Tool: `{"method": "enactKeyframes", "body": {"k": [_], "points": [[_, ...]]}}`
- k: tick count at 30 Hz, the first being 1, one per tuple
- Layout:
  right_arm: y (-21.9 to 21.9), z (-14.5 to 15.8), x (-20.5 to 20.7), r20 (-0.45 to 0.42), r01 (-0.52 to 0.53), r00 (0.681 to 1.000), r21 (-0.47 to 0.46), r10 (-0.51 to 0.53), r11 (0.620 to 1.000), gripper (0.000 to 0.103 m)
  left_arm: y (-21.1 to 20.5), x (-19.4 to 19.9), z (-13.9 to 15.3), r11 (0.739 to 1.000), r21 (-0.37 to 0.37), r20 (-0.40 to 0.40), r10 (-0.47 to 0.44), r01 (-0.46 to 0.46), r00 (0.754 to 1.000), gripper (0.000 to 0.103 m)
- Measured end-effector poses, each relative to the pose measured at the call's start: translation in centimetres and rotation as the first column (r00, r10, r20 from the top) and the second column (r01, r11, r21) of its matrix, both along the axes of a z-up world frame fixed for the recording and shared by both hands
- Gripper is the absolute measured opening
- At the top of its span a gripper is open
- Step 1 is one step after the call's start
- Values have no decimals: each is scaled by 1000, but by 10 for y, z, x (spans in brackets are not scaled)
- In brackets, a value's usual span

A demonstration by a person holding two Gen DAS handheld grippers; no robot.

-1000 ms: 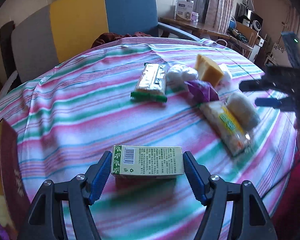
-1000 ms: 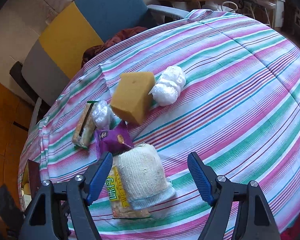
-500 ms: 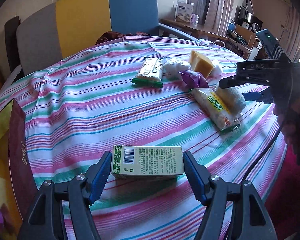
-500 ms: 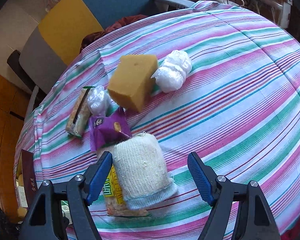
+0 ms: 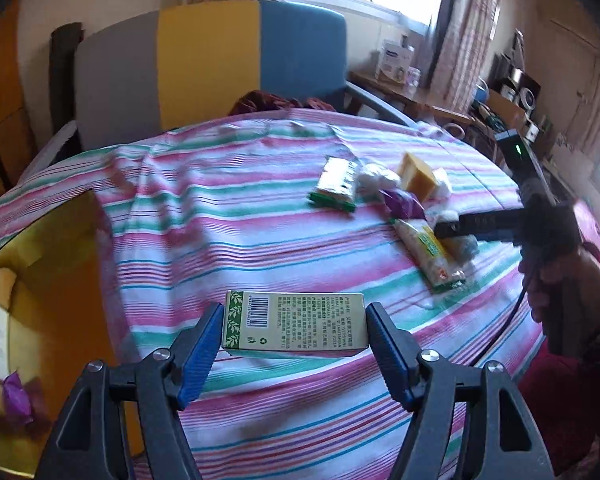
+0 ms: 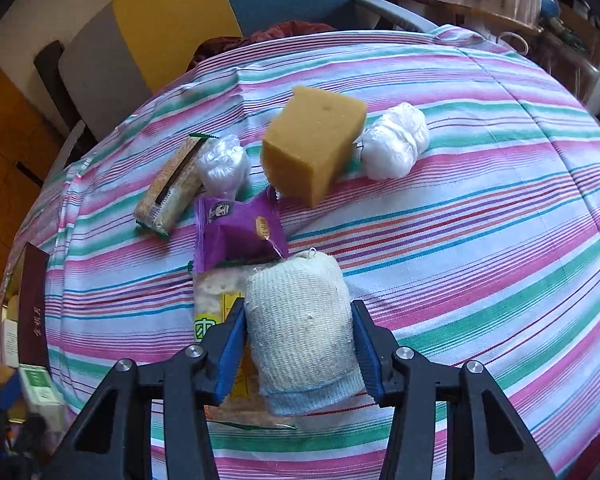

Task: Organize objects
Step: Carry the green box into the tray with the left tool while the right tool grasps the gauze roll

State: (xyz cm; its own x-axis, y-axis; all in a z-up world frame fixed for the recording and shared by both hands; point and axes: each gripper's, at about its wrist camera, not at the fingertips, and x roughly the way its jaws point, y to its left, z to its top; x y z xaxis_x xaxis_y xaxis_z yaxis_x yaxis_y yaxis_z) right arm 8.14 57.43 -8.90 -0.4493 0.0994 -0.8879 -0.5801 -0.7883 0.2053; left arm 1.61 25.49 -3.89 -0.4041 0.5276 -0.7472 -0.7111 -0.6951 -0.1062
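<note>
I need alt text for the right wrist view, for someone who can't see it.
The right gripper is closing its jaws around a white knitted cloth roll lying on a cracker packet on a striped tablecloth. Beyond lie a purple snack pouch, a yellow sponge, two white plastic bundles and a biscuit pack.

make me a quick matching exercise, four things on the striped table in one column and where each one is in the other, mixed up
Things:
1. green box
2. knitted cloth roll
3. purple packet
4. yellow sponge

Places:
A. beside the white plastic bundle
B. between the right claw's closing pads
C. held in the left claw
D. just beyond the cloth roll

Pairs: 1-C, 2-B, 3-D, 4-A
</note>
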Motion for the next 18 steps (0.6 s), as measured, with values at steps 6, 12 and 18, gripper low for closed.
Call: {"method": "enactKeyframes", "body": {"k": [6,12,18], "points": [[-4,0,-2,14,-15,1000,41,14,999,50,-69,-37,17,981,35,26,189,-190,982,72],[-8,-1,-6,27,-32,999,78,30,996,50,-141,-92,18,919,15,34,393,-394,919,72],[-8,-1,-5,31,-38,999,93,35,995,50,-177,-129,8,876,-34,18,481,-480,877,72]]}}
